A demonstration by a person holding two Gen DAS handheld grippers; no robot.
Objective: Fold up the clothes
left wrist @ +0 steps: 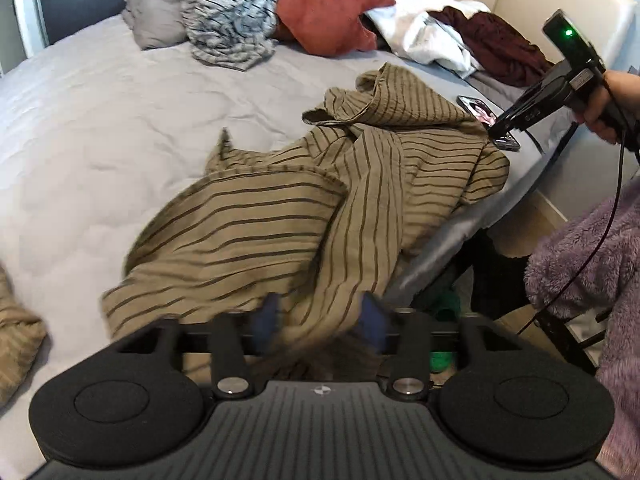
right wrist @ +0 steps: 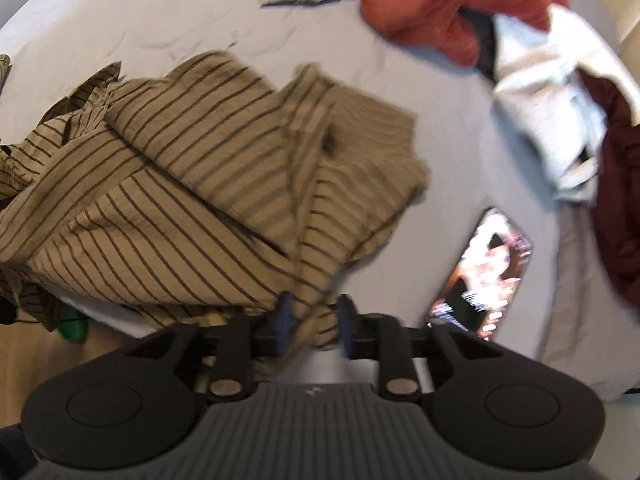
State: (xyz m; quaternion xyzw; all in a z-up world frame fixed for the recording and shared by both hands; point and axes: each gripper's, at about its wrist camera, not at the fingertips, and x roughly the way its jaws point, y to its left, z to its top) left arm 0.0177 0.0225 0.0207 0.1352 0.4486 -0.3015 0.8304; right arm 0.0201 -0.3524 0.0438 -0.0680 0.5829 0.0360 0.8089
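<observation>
A tan shirt with dark stripes lies crumpled on the grey bed, its near part hanging off the bed's edge. My left gripper is at that near part, with a bunch of the striped cloth pinched between its blue fingers. My right gripper is shut on another bunched edge of the shirt. In the left wrist view the right gripper is held by a hand at the shirt's far right corner, beside a phone.
A phone with a lit screen lies on the bed by the shirt. Grey striped, red, white and maroon garments are piled at the back. A purple fleece sleeve is at right.
</observation>
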